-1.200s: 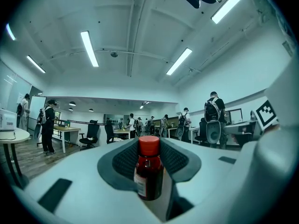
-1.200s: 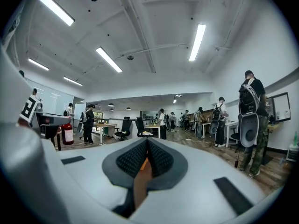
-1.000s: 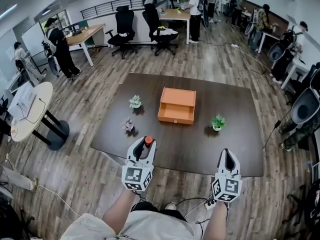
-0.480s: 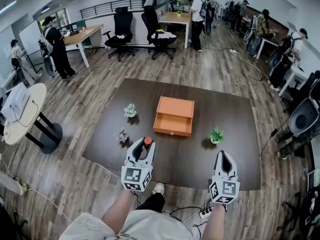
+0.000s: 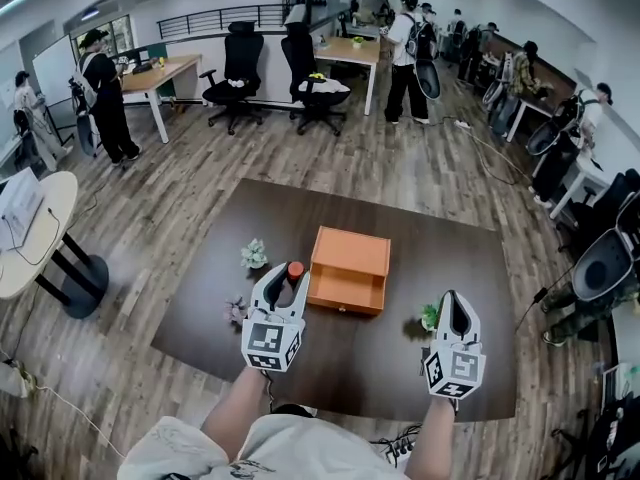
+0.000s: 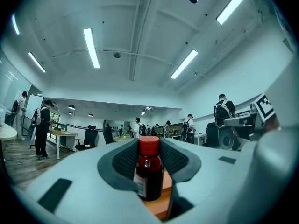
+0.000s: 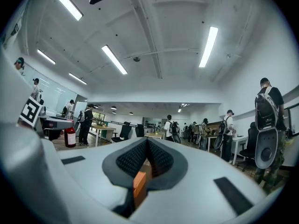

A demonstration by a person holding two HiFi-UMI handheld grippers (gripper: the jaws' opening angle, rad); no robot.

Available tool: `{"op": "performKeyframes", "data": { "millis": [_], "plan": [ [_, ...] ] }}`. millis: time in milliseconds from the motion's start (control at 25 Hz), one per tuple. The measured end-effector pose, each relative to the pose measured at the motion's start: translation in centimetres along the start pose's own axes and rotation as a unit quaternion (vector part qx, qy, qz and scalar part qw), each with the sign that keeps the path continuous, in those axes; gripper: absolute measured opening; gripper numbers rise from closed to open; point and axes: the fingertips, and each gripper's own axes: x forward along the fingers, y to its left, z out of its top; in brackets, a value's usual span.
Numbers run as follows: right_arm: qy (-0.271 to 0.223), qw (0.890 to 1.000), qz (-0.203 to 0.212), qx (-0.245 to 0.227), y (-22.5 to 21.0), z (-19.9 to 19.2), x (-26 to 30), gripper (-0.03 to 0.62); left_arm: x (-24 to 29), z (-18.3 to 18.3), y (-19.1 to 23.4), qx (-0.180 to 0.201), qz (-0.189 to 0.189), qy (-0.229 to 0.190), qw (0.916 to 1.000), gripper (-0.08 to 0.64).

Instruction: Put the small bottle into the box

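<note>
A small dark-red bottle [image 5: 295, 270] with a red cap stands upright between the pads of my left gripper [image 5: 288, 278], which is shut on it. In the left gripper view the bottle [image 6: 148, 171] fills the gap between the jaws. The orange box [image 5: 350, 268] lies open on the dark table [image 5: 390, 368], just right of the held bottle. My right gripper [image 5: 452, 303] hovers over the table's front right, jaws together and holding nothing. A sliver of the box [image 7: 139, 185] shows past its closed jaws.
Three small potted plants stand on the table: one [image 5: 254, 255] left of the box, one [image 5: 237, 311] under my left gripper's side, one [image 5: 431, 316] by the right gripper. Office chairs, desks and several people fill the room beyond.
Both grippers have moved forward over the table toward the box. The left one, still holding the bottle, now sits beside the box's left edge.
</note>
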Motion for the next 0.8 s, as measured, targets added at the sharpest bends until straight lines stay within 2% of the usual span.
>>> {"op": "performKeyframes", "data": {
  "millis": [200, 360, 800],
  "plan": [
    [0.005, 1.000, -0.012, 0.007, -0.4, -0.4, 3.7, 0.002, 2.0, -0.4, 2.9, 0.005, 0.009, 0.001, 0.9999, 0.138],
    [0.008, 1.000, -0.003, 0.006, 0.1, -0.9, 5.8, 0.002, 2.9, -1.2, 4.2, 0.004, 0.017, 0.005, 0.9998, 0.138],
    [0.025, 1.000, 0.003, 0.011, 0.0, -2.5, 7.2, 0.002, 4.6, -2.2, 3.3, 0.005, -0.005, 0.023, 0.9997, 0.138]
  ]
}}
